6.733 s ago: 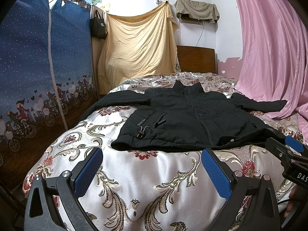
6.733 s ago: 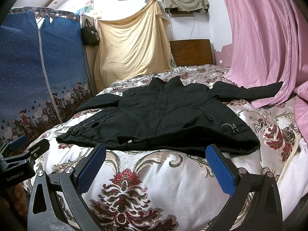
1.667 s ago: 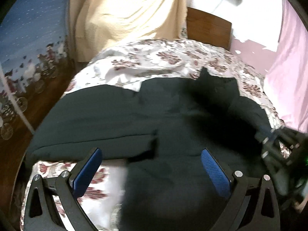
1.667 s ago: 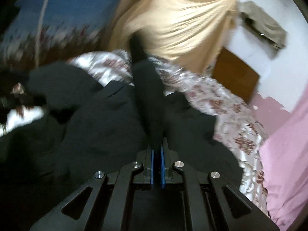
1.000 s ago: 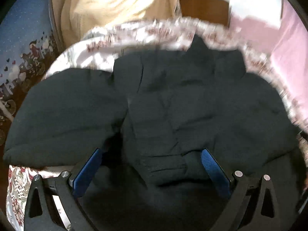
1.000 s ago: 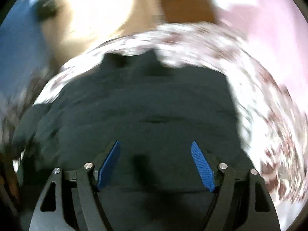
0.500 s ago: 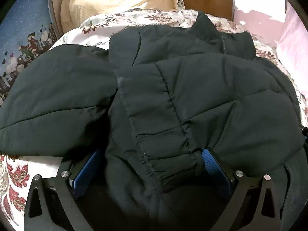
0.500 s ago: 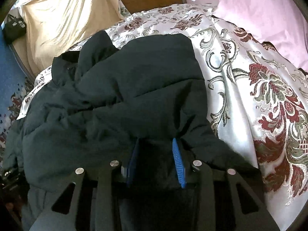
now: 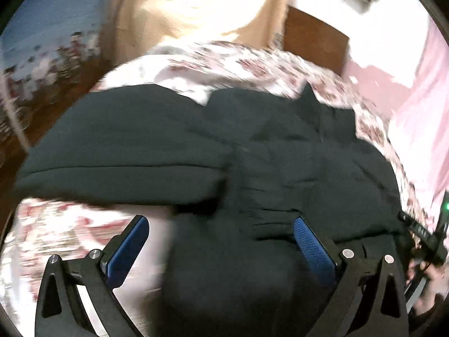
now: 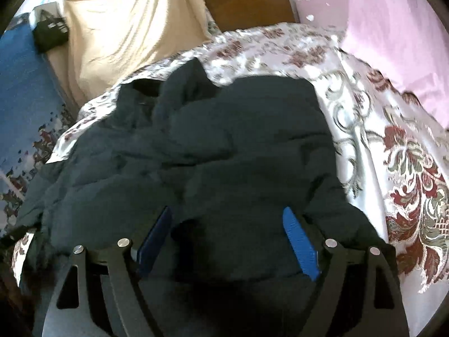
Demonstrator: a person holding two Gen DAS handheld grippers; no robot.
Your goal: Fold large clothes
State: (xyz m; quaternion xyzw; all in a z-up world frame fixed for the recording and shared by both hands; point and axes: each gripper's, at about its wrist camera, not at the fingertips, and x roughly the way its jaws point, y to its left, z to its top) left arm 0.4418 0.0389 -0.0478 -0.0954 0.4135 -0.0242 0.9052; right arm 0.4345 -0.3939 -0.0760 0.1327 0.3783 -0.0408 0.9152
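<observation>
A black puffer jacket [image 9: 280, 168] lies on the floral bedspread [image 9: 70, 224], bunched, with one sleeve [image 9: 126, 146] stretched out to the left. It also fills the right wrist view [image 10: 224, 154], collar [image 10: 182, 84] toward the headboard. My left gripper [image 9: 219, 241] is open just above the jacket's near part, holding nothing. My right gripper [image 10: 227, 241] is open over the jacket's near part, with fabric between its blue pads but not clamped. The right gripper's body shows at the left wrist view's right edge [image 9: 426, 238].
The bedspread [image 10: 393, 168] lies bare to the right of the jacket. A wooden headboard [image 10: 247, 2] and a yellow hanging sheet [image 10: 126, 28] stand behind the bed. A pink curtain [image 10: 398, 28] hangs at the right, a blue wardrobe cover [image 10: 22, 84] at the left.
My right gripper has opened wide from nearly shut around a jacket fold. My left gripper has pulled back and up from the jacket; its view is blurred by motion.
</observation>
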